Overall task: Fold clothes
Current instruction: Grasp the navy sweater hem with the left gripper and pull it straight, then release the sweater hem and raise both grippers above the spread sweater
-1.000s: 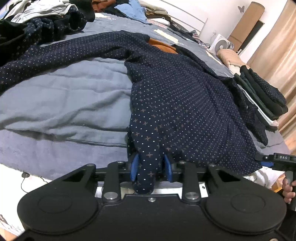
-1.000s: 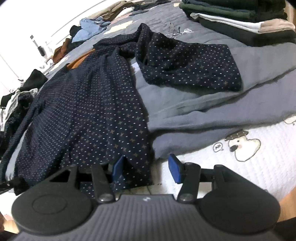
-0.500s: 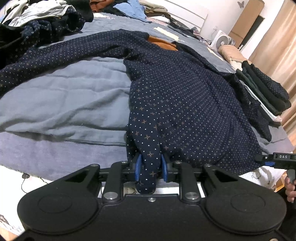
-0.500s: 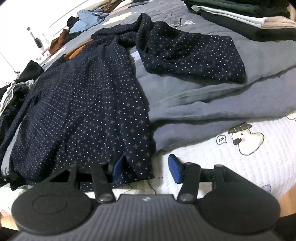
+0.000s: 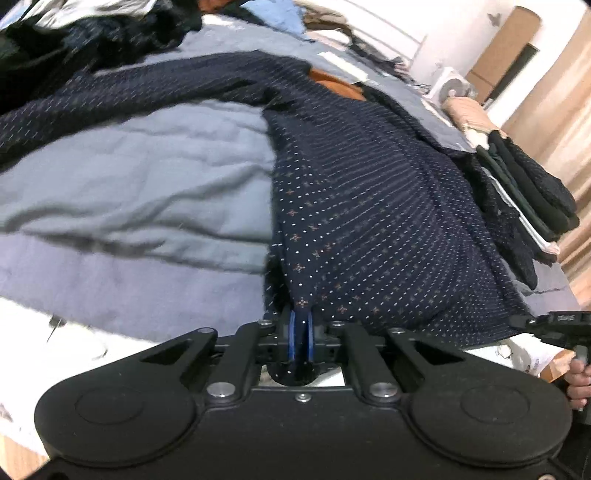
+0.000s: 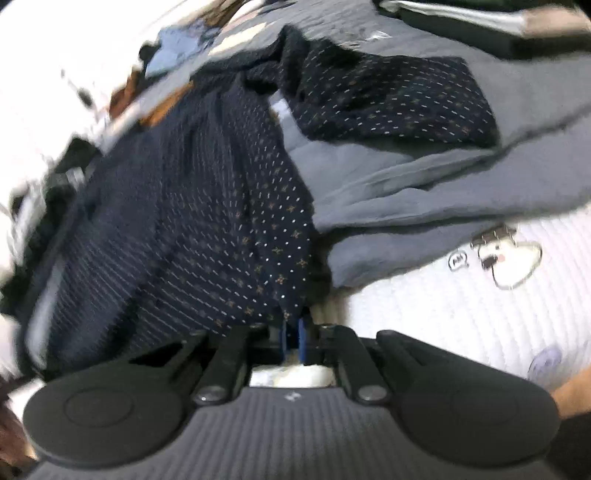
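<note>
Navy dotted shirt (image 5: 369,206) spread flat on a grey blanket (image 5: 140,192) over the bed, hem at the near edge, collar far, one sleeve stretched far left, the other folded across at far right. Orange garment (image 5: 332,83) peeking out beside the collar. Loose heap of clothes (image 5: 92,26) at far left, blurred. Folded stack (image 5: 532,192) at far right, just beside the shirt's right edge. White quilted sheet (image 6: 461,295) with a cartoon print below the blanket at the near edge. Fan (image 5: 452,86) and tan curtain beyond the bed.

Left gripper (image 5: 301,334) low at the near edge, pointing forward along the bed, blue jaws pinched tight on the hem's left corner, cloth bunched between them. Right gripper (image 6: 293,334) likewise low and level at the hem's right corner, jaws closed on the fabric edge; view heavily blurred. Right gripper's body visible at the right rim of the left view, fingers wrapped round its handle.
</note>
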Demonstrator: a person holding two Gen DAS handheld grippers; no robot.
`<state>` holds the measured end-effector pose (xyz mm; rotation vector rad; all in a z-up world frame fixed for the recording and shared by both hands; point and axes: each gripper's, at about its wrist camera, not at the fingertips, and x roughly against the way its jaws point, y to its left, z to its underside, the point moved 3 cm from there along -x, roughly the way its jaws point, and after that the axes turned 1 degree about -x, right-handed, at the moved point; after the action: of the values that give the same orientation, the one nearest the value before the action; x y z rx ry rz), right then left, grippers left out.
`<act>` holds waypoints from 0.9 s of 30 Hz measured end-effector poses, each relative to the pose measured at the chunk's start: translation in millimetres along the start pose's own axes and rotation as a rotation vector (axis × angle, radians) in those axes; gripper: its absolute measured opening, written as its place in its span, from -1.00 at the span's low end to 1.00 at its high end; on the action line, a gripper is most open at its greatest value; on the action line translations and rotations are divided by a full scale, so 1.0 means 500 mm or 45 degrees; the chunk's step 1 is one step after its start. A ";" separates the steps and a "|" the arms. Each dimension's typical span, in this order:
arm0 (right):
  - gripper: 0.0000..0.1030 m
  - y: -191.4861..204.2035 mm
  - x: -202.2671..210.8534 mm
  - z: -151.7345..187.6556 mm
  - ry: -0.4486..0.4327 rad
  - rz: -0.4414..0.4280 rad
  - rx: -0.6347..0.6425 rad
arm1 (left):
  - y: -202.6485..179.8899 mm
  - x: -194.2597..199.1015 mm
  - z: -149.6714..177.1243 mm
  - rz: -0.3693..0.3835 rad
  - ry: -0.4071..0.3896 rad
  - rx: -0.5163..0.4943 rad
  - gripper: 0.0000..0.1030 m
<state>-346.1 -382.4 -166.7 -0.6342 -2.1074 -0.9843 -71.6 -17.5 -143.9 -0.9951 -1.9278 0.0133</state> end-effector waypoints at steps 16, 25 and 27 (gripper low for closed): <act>-0.82 -0.016 0.022 0.001 0.039 0.207 0.068 | 0.009 -0.008 0.025 -0.064 0.113 0.000 -0.76; -0.42 -0.014 0.061 -0.016 -0.174 0.277 0.039 | -0.055 0.024 -0.021 -0.176 -0.103 -0.178 0.06; -0.37 -0.012 0.063 -0.017 -0.184 0.268 0.047 | -0.087 0.023 -0.037 -0.198 -0.145 -0.250 0.11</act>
<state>-366.2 -388.8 -141.3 -0.9116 -2.1251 -0.8014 -88.2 -45.8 -108.2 -0.9867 -2.1375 -0.2165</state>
